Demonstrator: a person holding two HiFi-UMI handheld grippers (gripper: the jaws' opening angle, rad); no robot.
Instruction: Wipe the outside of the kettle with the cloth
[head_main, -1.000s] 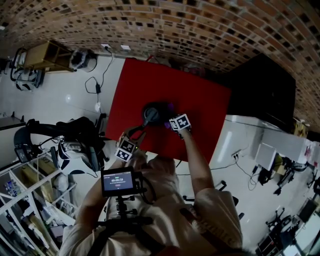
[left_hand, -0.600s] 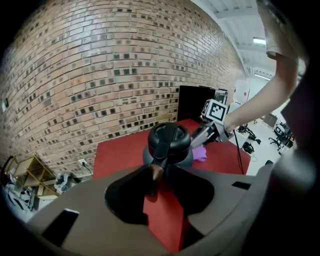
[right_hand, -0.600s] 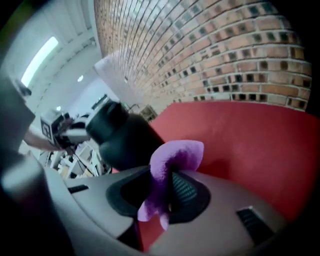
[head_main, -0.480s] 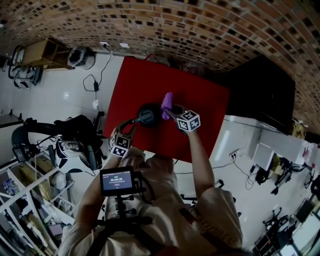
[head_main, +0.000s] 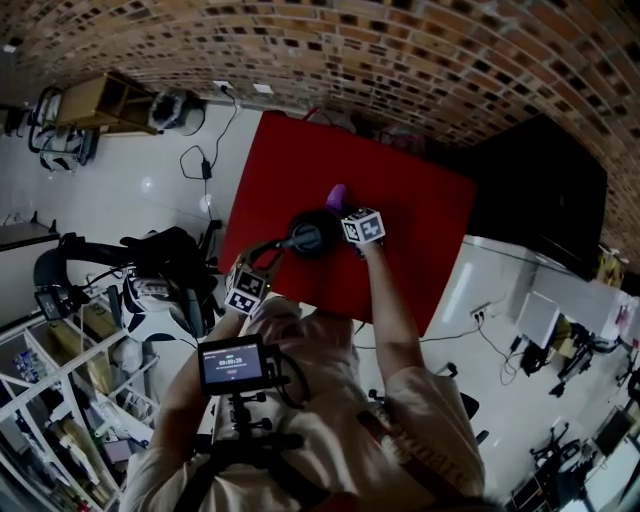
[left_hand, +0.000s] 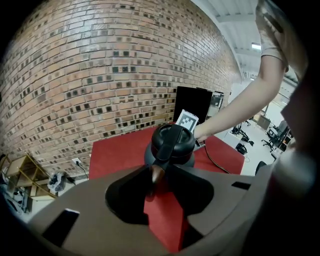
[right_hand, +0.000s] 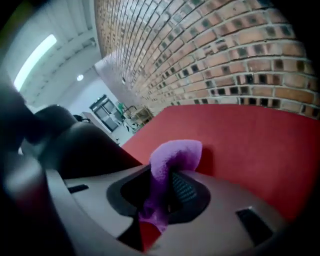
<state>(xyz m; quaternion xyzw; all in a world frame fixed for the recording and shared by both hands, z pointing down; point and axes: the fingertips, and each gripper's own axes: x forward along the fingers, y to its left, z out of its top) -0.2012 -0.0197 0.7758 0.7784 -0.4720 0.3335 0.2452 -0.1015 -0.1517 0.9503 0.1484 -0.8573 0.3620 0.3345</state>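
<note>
1. Head view: one red worktop (head_main: 420, 230) stands against a brick wall (head_main: 400, 60). It carries one black kettle (head_main: 312, 232), near the edge closest to the person.
2. Two tongs are in use, each with one marker cube. The left tongs (head_main: 270, 257) reach the kettle from the lower left. The right tongs (head_main: 343, 213) are at its right side.
3. One purple cloth (head_main: 337, 195) sticks up from the right tongs, touching the kettle's far right flank.
4. One small lit screen (head_main: 237, 362) sits on a mount at the person's chest.
5. Left gripper view: the single kettle stands upright on the red worktop, lid on. Its one handle (left_hand: 169, 147) runs from the lid down towards the camera.
6. The brown end of the handle lies between the two jaws of the left tongs. These jaws have just been closing and appear to clamp the handle, though the contact is dim.
7. Behind the kettle show one marker cube (left_hand: 187, 120) and the person's right arm (left_hand: 240, 110).
8. Right gripper view: the right tongs (right_hand: 165, 182) are closed on the one cloth (right_hand: 175, 155). Its folded top rises above the two jaws, and a tail hangs below them.
9. The red worktop fills the right side, under the brick wall.
10. One dark blurred bulk (right_hand: 75, 145) at the left is probably the kettle, just beside the cloth.
</note>
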